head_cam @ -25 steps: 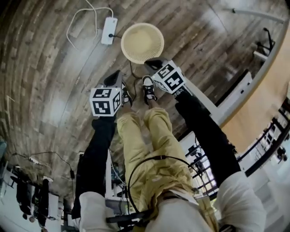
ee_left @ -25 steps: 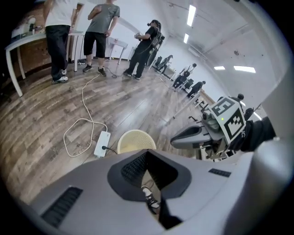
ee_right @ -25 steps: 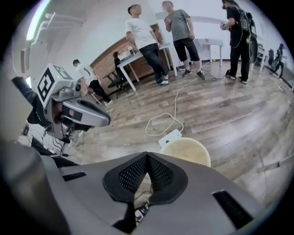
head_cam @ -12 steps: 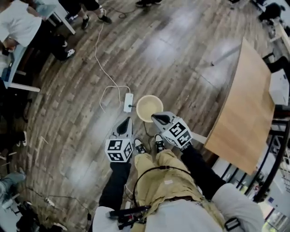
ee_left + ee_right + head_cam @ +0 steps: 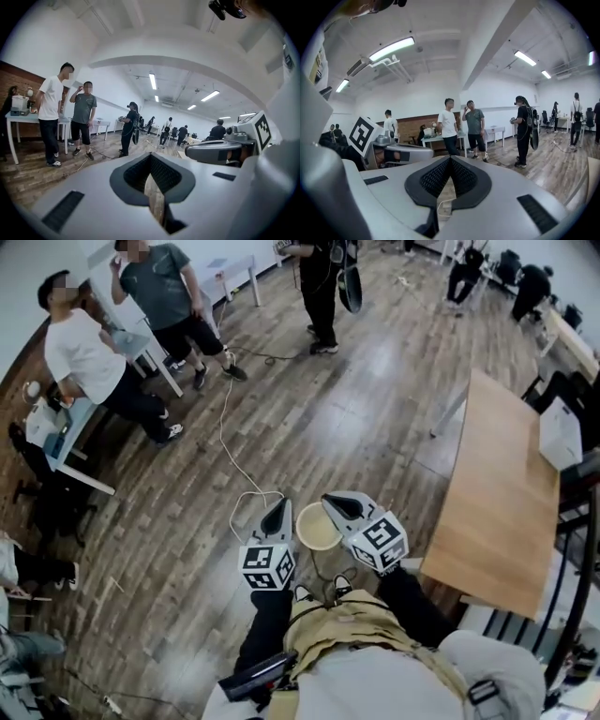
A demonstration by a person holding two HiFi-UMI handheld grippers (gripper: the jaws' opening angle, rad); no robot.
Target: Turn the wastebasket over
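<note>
A cream round wastebasket [image 5: 316, 527] stands mouth up on the wooden floor just ahead of the person's feet. My left gripper [image 5: 277, 506] hangs above the floor at its left rim, and my right gripper [image 5: 331, 501] is over its far right rim. Neither touches it. Both point level across the room, so the basket is hidden in both gripper views. The left gripper [image 5: 151, 157] has its jaws shut on nothing. My right gripper [image 5: 450, 160] is likewise shut and holds nothing.
A white power strip with a looped cable [image 5: 246, 499] lies just left of the basket. A wooden table [image 5: 497, 493] stands to the right. Several people [image 5: 94, 357] stand by white desks [image 5: 70, 442] at the far left and back.
The head view has swung up from the floor to take in the room, so the basket looks smaller. The basket has stayed put, and both grippers still flank it, shut.
</note>
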